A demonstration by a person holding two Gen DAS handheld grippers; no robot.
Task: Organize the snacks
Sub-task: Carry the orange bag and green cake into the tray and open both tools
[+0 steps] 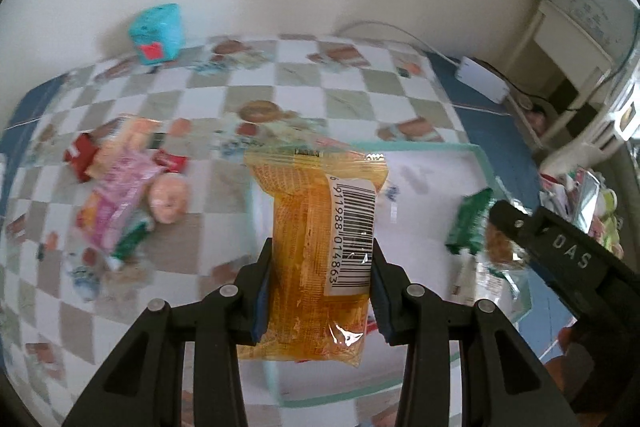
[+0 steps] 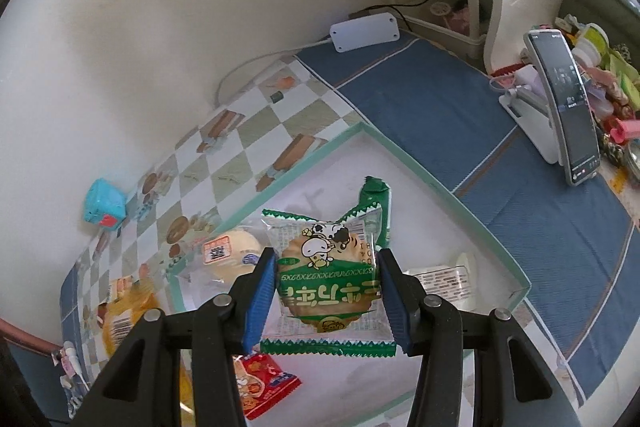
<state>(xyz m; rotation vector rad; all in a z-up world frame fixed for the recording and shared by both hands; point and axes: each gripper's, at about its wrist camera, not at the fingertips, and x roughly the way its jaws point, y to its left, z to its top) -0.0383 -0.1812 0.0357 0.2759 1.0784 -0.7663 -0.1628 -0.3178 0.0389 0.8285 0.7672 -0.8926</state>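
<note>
Gripping one orange snack packet [image 1: 320,251] with a barcode label, the left gripper [image 1: 322,291] has both blue pads pressed against the packet's sides, jaws narrowly parted. The right gripper [image 2: 328,301] likewise clamps one green-edged cracker packet [image 2: 328,279] printed with a cartoon cow, held above the white tray [image 2: 400,147] with the mint-green rim.

Inside that one tray, seen from the right wrist, lie four loose items: a round bun in clear wrap [image 2: 232,251] at ten o'clock of the held cracker, a dark green packet [image 2: 378,203] at one o'clock, a pale wrapped bar [image 2: 444,281] at three o'clock and a red packet [image 2: 260,383] at seven o'clock.

In the left wrist view, a blurred heap of snacks [image 1: 120,187] sits at nine o'clock outside the tray; its count is unclear.

The checkered tablecloth [image 1: 340,95] covers a blue cloth [image 2: 460,115]. One teal box [image 1: 157,33] stands by the cream wall, one white adapter [image 2: 364,31] lies at the table's far edge, and one phone on a stand [image 2: 568,107] stands at two o'clock.
</note>
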